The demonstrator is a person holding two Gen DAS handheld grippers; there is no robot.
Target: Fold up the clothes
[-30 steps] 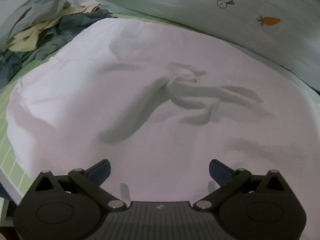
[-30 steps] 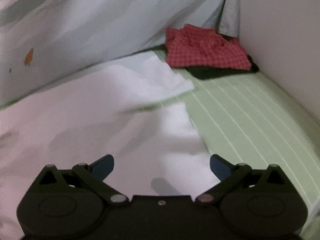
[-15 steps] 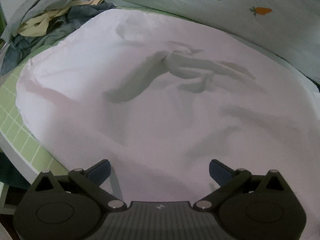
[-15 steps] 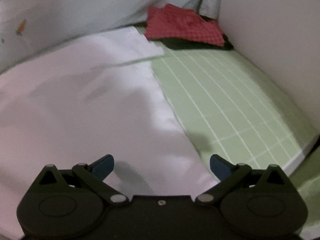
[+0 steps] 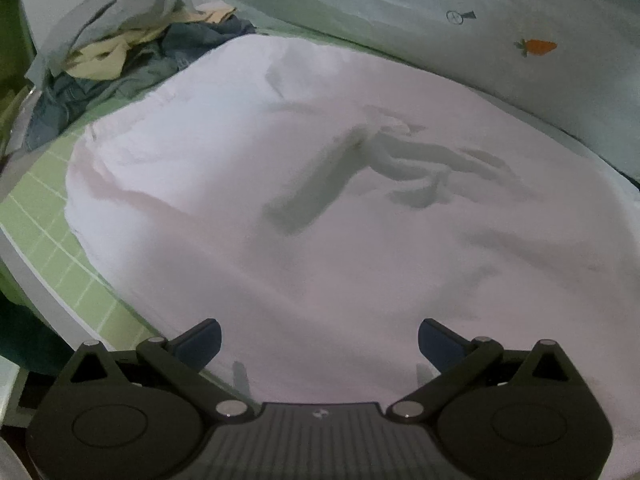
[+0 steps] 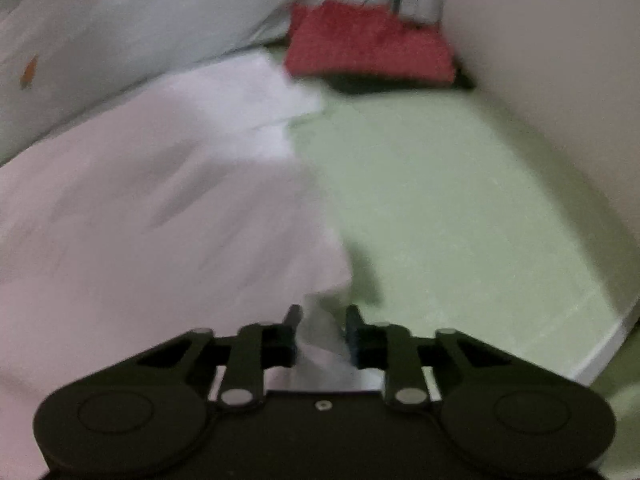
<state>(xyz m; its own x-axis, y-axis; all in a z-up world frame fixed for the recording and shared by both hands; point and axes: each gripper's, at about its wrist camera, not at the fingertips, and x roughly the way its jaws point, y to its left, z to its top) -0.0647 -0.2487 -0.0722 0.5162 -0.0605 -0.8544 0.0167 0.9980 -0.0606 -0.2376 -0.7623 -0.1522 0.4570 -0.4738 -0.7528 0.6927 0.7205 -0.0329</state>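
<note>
**White garment: right corner pinched, left side free**

White garment (image 5: 320, 208) spread flat on green gridded mat (image 6: 440, 200), crumpled ridge mid-cloth, otherwise roughly smooth. Lies ahead of and under both wrist views; long axis looks to run left-right between the two, though full outline not visible.

Right hand-held gripper (image 6: 322, 320): clenched on near right edge of garment, cloth bunched between the pads. Right view blurred, so depth of bite unclear.

Left hand-held gripper (image 5: 319, 338): released, jaws wide, hovering over near left part of cloth, nothing between the pads. Near hem just below and beside it, so left is the closer one for that corner.

Likely next: left pinch on near edge, then lift both toward far side. Risk: uneven grab skews the fold.

Unfolded pile (image 5: 120, 52) far left, folded red item (image 6: 368, 44) far right, patterned bedding (image 5: 480, 20) behind.
</note>
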